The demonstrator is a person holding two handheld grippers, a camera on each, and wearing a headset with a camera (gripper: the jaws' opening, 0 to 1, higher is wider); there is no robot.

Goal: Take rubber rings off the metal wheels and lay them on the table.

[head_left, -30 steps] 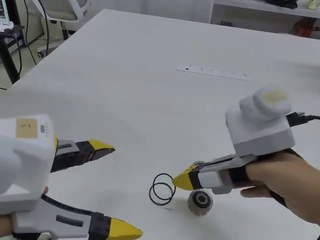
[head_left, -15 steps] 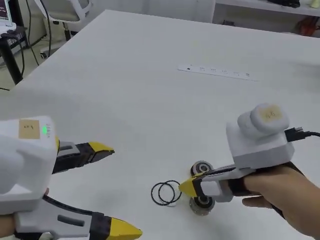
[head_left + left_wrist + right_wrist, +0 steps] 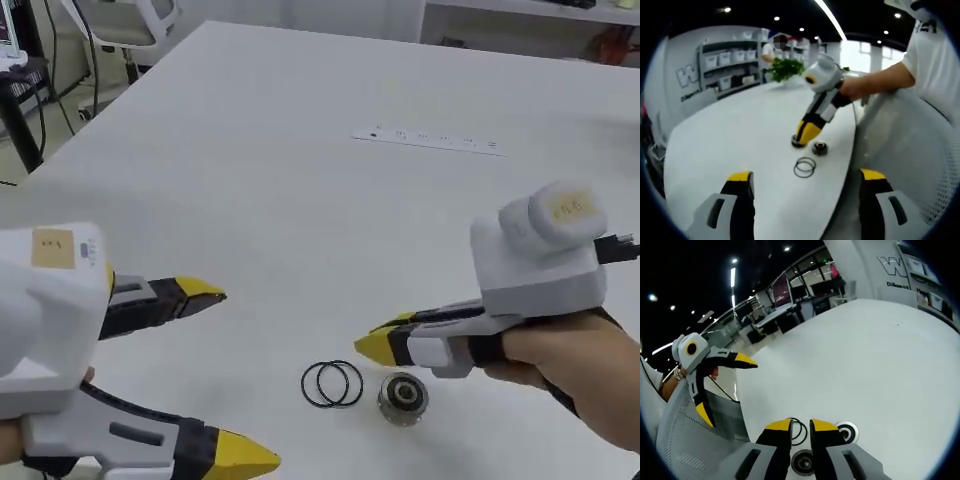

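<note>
The white table point(image 3: 300, 150) is smooth and matte, with a wide bare stretch running away from the work toward a flat white power strip point(image 3: 430, 142) far across it. In the left gripper view its rounded near edge curves past just beside the parts, with a white mesh chair back point(image 3: 910, 150) right behind that edge. So room to move lies mostly inward, over the tabletop.

The left gripper point(image 3: 222, 377) hovers low at the near left with its yellow-tipped jaws spread wide and nothing between them. The right gripper point(image 3: 372, 346) reaches in from the right. Its own view shows its jaws drawn close with a thin gap between them, pinching nothing.

The head view gives one metal wheel point(image 3: 403, 393), a small round hub with a dark centre, lying flat just below the right gripper's tips. The two gripper views add a second wheel point(image 3: 799, 143) tucked right at those tips. From the right gripper it sits low, seen through the gap between the jaws.

Two thin black rubber rings point(image 3: 333, 384) lie flat on the table, overlapping each other. They are just beside the wheel and apart from both grippers.
</note>
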